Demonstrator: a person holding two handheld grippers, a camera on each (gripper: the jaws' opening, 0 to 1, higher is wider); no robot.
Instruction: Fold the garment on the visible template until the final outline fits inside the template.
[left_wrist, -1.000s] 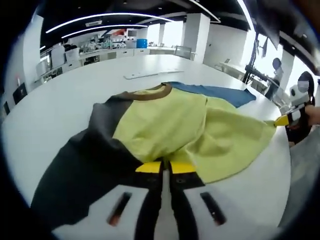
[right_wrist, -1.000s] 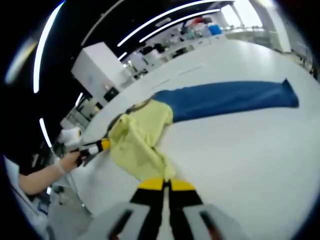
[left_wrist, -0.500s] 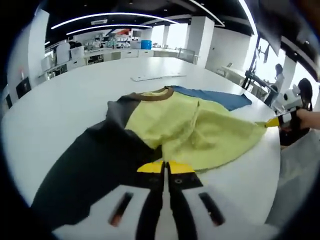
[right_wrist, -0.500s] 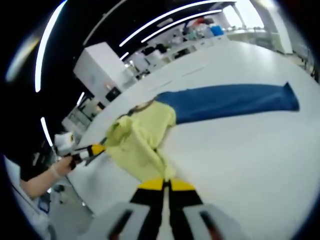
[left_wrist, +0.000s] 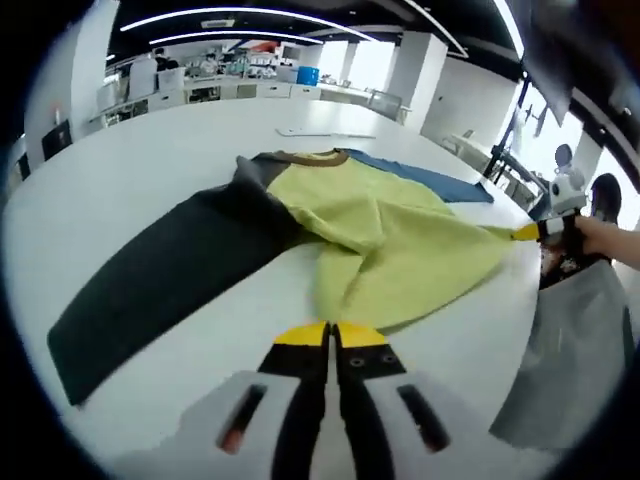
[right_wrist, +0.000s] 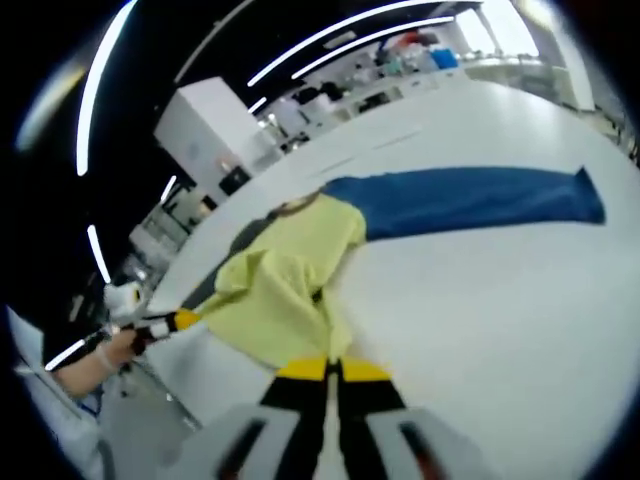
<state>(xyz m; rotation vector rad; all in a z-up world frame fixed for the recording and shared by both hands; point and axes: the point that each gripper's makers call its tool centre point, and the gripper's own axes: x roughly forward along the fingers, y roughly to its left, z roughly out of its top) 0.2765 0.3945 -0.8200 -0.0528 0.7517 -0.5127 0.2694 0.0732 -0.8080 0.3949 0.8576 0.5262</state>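
A long-sleeved shirt lies on the white table (left_wrist: 140, 150): yellow-green body (left_wrist: 400, 230), brown collar (left_wrist: 305, 157), dark grey sleeve (left_wrist: 170, 270) stretched out to the left, blue sleeve (left_wrist: 430, 178) behind. My left gripper (left_wrist: 330, 335) is shut on the yellow hem. My right gripper (left_wrist: 530, 232), held by a hand (left_wrist: 605, 240), grips the hem's other corner. In the right gripper view, my right gripper (right_wrist: 333, 368) is shut on the yellow body (right_wrist: 290, 285), the blue sleeve (right_wrist: 470, 200) runs right, and the left gripper (right_wrist: 180, 320) holds the far corner.
A thin white strip (left_wrist: 325, 132) lies flat on the table beyond the collar. The table's rounded edge (left_wrist: 520, 330) runs close to the hem on the right. Desks and shelving (left_wrist: 200, 85) stand far behind. Bare tabletop (right_wrist: 500, 300) spreads below the blue sleeve.
Both grippers have drawn the hem back toward the table edge. The yellow body has slid off the dark sleeve, which now lies stretched out with bare table between it and my left gripper.
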